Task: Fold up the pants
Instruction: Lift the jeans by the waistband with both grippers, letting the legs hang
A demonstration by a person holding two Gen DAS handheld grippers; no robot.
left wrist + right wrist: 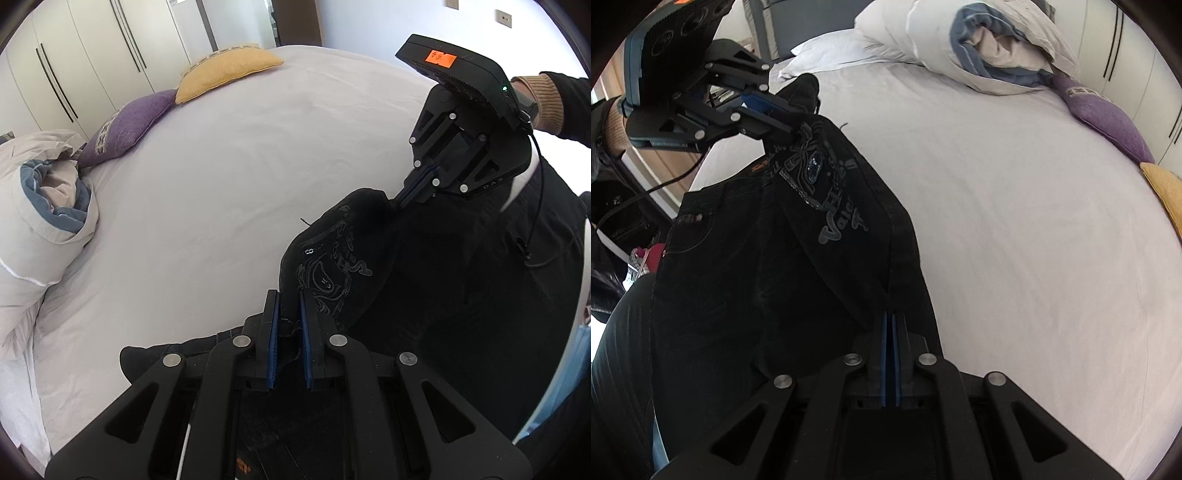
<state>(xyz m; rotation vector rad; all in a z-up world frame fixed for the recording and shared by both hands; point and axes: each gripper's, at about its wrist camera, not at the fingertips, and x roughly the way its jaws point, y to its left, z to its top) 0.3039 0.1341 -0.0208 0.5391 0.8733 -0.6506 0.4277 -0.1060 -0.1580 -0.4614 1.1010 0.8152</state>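
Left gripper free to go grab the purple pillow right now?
Probably not: the left gripper is clamped on the black pants, which the right gripper also holds. The sheet toward the purple pillow looks unobstructed.

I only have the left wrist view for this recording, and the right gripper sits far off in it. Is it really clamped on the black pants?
Observer: Yes. In the right wrist view, the right gripper has its blue pads pressed together on a seamed edge of the black pants.
Operator: How does my left one look from outside?
Observer: The left gripper pinches a bunched corner of fabric, which pokes out above its fingers.
Operator: Is any of the waist end showing?
Observer: Yes. A front pocket with rivets faces the right camera, below the left gripper.
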